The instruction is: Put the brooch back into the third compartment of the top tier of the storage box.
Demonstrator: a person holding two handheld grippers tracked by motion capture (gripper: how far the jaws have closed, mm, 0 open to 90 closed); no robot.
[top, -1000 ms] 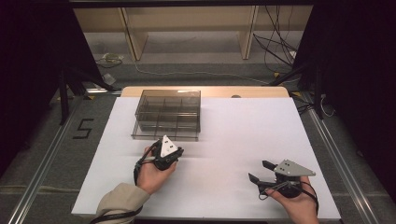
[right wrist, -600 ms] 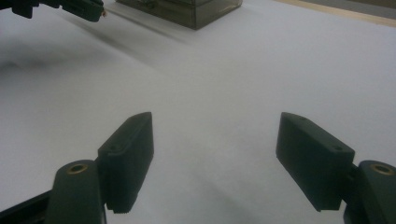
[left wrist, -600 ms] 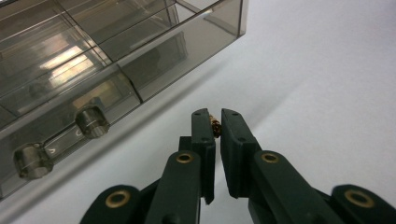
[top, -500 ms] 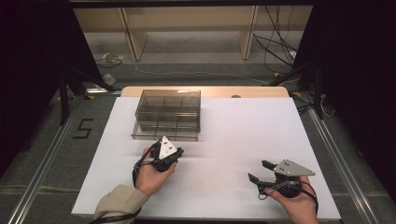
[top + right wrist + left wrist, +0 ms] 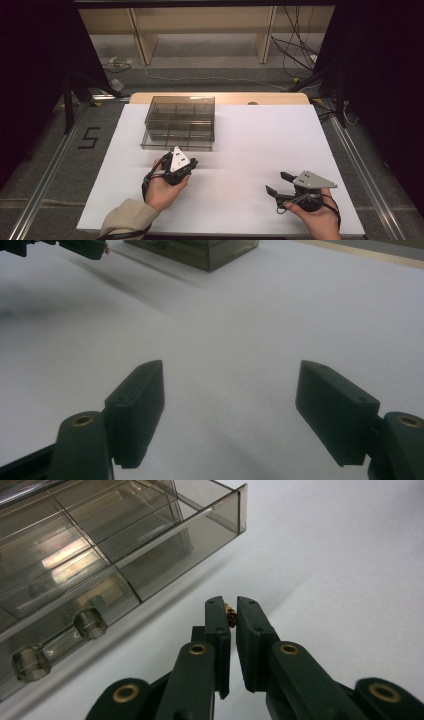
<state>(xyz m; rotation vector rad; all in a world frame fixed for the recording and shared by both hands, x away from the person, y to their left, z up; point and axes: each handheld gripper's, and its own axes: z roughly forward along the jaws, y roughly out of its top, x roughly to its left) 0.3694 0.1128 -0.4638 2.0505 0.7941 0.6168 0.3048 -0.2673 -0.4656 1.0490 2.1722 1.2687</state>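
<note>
- White sheeting covers the table (image 5: pixel 240 145), with a strip of pale wood at its far edge and dark floor, cables and shelving legs beyond

- Pinched between the tips of the left gripper (image 5: pixel 233 611) is a small brownish object (image 5: pixel 231 616); it sits high in the narrow slot between the two black jaws, which are clenched on it, and it is too small to tell what it is; it hangs over bare white surface, just near of the organiser's front

- From above, the left gripper (image 5: pixel 179 159) is at centre-left, just near of the box; the left hand (image 5: pixel 162 187) wraps it from below, a beige sleeve (image 5: pixel 125 222) coming in from the near edge; its grey three-cornered plate tilts upward toward the box

- At near right, the right gripper (image 5: pixel 276 184) rests low in the right hand (image 5: pixel 315 217); its jaws are released, spread wide apart with nothing between them, pointing left across the sheet; its own camera shows white surface between the two pads (image 5: pixel 135 410)

- Standing at far left-centre of the sheet, a smoky transparent drawer organiser (image 5: pixel 180 122) is split by dividers into compartments; seen close, a drawer front carries a clear bar handle (image 5: pixel 60 642) on two round studs; the compartments look empty through the tinted walls, though reflections make this hard to judge
</note>
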